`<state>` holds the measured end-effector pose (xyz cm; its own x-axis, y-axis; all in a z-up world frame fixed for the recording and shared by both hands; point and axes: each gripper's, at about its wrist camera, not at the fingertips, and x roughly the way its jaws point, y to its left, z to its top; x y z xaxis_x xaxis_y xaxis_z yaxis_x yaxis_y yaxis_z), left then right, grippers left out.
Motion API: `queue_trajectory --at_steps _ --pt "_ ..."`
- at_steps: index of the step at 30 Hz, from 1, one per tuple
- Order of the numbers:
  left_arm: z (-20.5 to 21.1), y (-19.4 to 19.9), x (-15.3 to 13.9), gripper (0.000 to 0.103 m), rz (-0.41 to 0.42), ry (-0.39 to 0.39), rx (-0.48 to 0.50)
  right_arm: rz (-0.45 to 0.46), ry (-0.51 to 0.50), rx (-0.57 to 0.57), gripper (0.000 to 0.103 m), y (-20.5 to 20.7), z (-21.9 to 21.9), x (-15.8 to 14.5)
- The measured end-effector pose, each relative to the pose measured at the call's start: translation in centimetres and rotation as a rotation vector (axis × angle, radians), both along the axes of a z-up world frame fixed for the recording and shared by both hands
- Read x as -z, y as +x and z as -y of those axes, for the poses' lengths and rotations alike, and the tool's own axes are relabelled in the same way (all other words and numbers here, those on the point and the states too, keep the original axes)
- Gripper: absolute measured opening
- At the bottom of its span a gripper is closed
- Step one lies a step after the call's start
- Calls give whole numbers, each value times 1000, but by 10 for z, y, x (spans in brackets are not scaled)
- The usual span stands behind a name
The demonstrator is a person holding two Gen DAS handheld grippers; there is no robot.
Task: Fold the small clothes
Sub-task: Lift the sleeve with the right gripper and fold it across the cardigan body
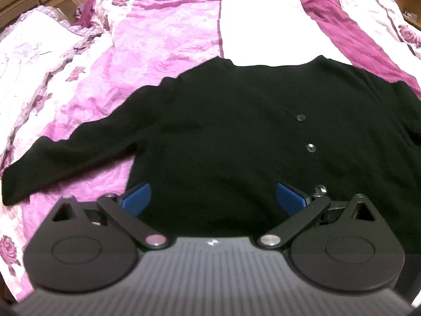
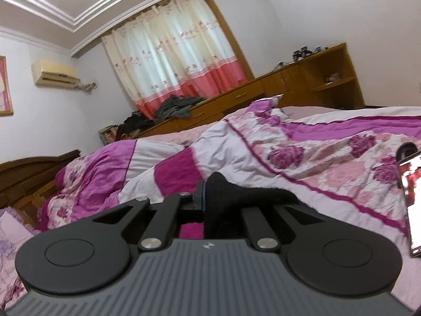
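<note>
A small black buttoned cardigan (image 1: 236, 121) lies flat on the pink and purple quilt (image 1: 158, 31), one sleeve (image 1: 60, 158) stretched out to the left. My left gripper (image 1: 214, 197) is open, its blue pads (image 1: 138, 197) spread wide just above the cardigan's near hem. My right gripper (image 2: 208, 192) is shut on a fold of black cardigan fabric (image 2: 236, 197), which drapes over its right side and hides the right finger. It holds the fabric low over the bed.
The quilt (image 2: 289, 158) covers the whole bed. A phone (image 2: 413, 200) with a lit screen lies at the right. A wooden headboard (image 2: 29, 173) stands at the left, a wooden dresser (image 2: 302, 84) beyond the bed, with clothes piled on it.
</note>
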<state>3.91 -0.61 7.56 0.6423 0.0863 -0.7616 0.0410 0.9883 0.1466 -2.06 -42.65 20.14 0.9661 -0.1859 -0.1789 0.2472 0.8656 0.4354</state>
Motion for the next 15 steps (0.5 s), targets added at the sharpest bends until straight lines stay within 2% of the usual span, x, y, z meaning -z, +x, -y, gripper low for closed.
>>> queue_trajectory --at_steps 5,15 --pt "-19 3 -6 103 8 -17 -29 -27 1 -46 4 20 -36 3" --pt "-61 3 -11 103 31 -30 -80 -21 -9 -172 4 63 -123 -10"
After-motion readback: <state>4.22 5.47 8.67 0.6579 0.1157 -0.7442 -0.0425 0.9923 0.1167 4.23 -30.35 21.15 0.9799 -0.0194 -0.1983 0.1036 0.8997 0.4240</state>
